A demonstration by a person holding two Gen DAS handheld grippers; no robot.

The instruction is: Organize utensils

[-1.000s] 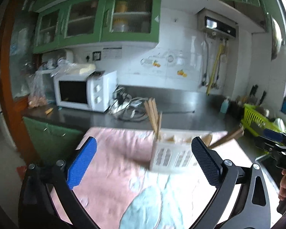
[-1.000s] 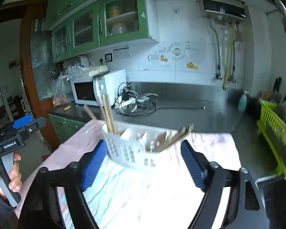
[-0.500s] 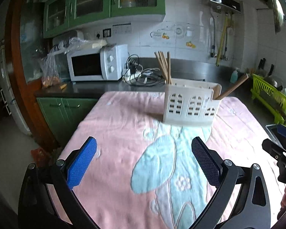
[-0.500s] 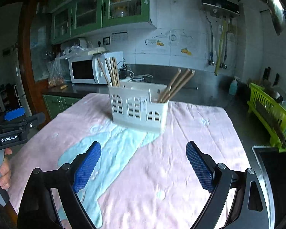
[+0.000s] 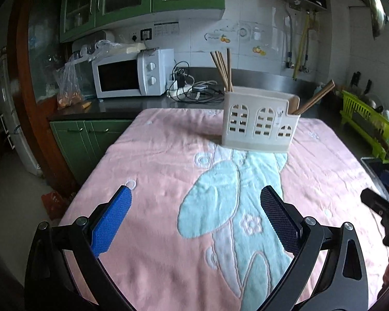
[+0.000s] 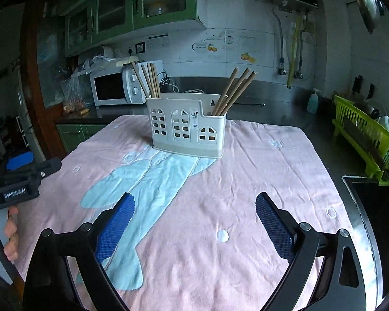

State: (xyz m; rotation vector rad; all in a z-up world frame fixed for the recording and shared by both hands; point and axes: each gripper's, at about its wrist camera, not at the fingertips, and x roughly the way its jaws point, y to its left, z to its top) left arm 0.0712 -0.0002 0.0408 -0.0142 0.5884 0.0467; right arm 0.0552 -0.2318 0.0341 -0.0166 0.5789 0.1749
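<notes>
- Left wrist view: left gripper (image 5: pixel 194 207) hangs over the pink towel (image 5: pixel 155 160), jaws spread wide, nothing between them. Pads clear of the cloth as far as can be told.
- Same view: white utensil holder (image 5: pixel 259 124) stands upright at the far part of the towel, well apart from the gripper. One bundle of chopsticks (image 5: pixel 223 67) rises from its left compartment; a second, slanted bundle (image 5: pixel 316 98) leans out of the right one.
- Same view: microwave (image 5: pixel 132 75) and a tangle of cables on the counter behind; green dish rack (image 5: pixel 368 124) at right edge.
- Right wrist view: right gripper (image 6: pixel 194 212) also over the towel, jaws opening at this moment, empty.
- Same view: holder centred beyond the gripper, both bundles seated in it. The other gripper's handle, with a hand on it, shows at the left edge.
- Judgement: no loose utensils visible on the towel in either view; sorting looks finished or nearly so. Middle compartment contents cannot be told.
</notes>
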